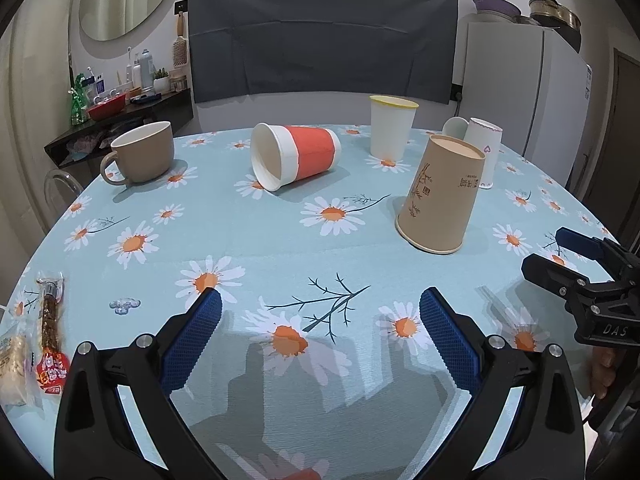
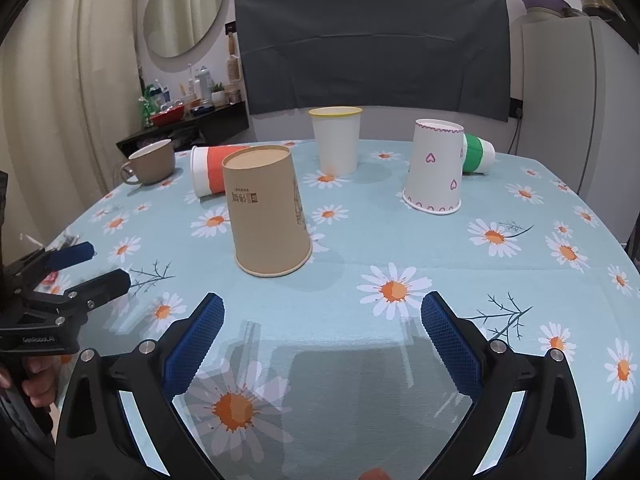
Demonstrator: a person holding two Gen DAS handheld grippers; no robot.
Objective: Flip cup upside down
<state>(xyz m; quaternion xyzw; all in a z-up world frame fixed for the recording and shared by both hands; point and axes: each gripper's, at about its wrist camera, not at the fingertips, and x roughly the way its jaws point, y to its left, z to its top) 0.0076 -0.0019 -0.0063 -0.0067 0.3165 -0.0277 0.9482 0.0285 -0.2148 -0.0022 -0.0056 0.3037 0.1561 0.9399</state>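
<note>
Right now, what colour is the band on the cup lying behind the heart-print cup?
Green band on a white cup; the right wrist view shows it best.

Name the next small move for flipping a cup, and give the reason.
Probably advance the open left gripper toward the red-banded cup. It lies on its side, while the brown cup and heart cup already stand mouth down, and both grippers are empty.

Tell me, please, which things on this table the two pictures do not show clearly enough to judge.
- Green-banded cup: in the right wrist view, the heart-print cup hides its mouth end.
- Brown mug: its contents cannot be seen from this low angle in either view.
- Snack packets: partly cut off by the left wrist picture's edge.
</note>
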